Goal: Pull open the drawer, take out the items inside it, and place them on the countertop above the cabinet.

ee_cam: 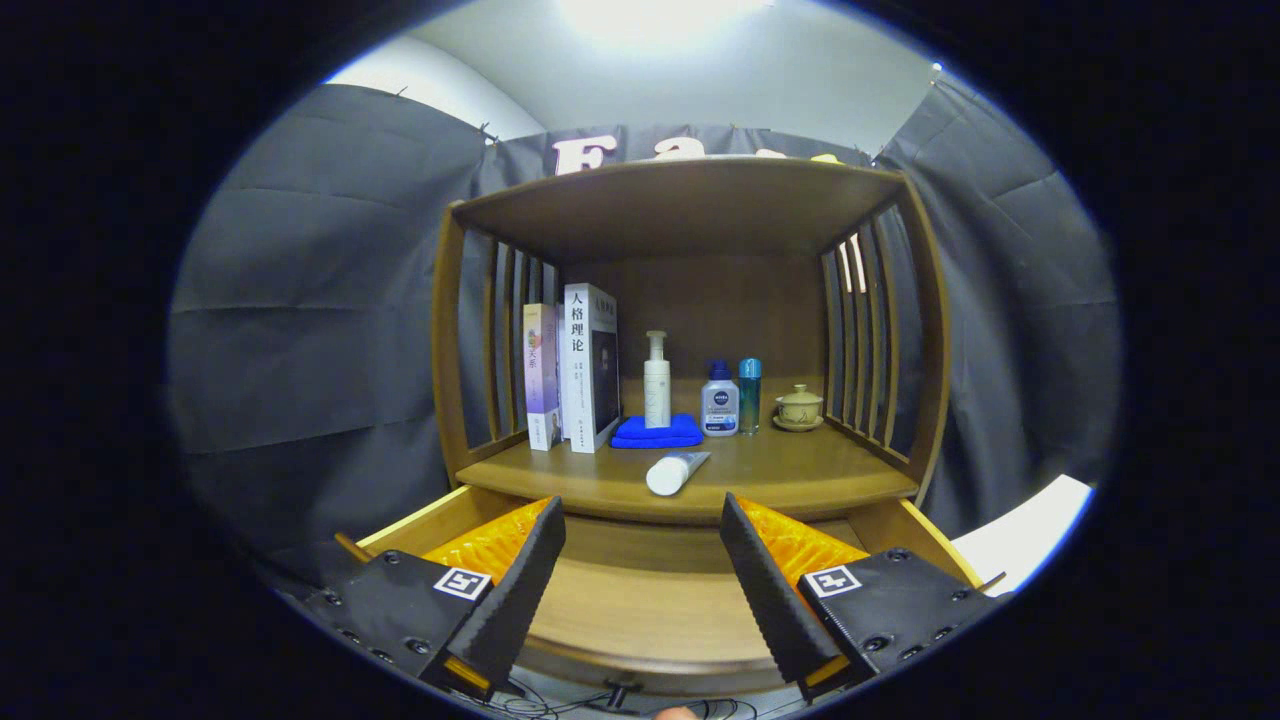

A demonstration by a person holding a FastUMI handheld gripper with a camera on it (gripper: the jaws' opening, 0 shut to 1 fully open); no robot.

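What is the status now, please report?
Gripper open, holding nothing, over the open drawer. Tube lies on the countertop. Nothing in the way.

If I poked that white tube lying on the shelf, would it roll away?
Probably a little. The white tube lies on its side on the countertop, with its round cap toward the open gripper, so it may roll sideways. Its far end looks flattened, which should stop it soon. It looks small and probably light, perhaps squashy.

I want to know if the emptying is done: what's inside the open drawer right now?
The drawer shows bare wood between the open gripper fingers. Its back runs under the countertop, and the fingers cover its sides, so those parts can't be checked.
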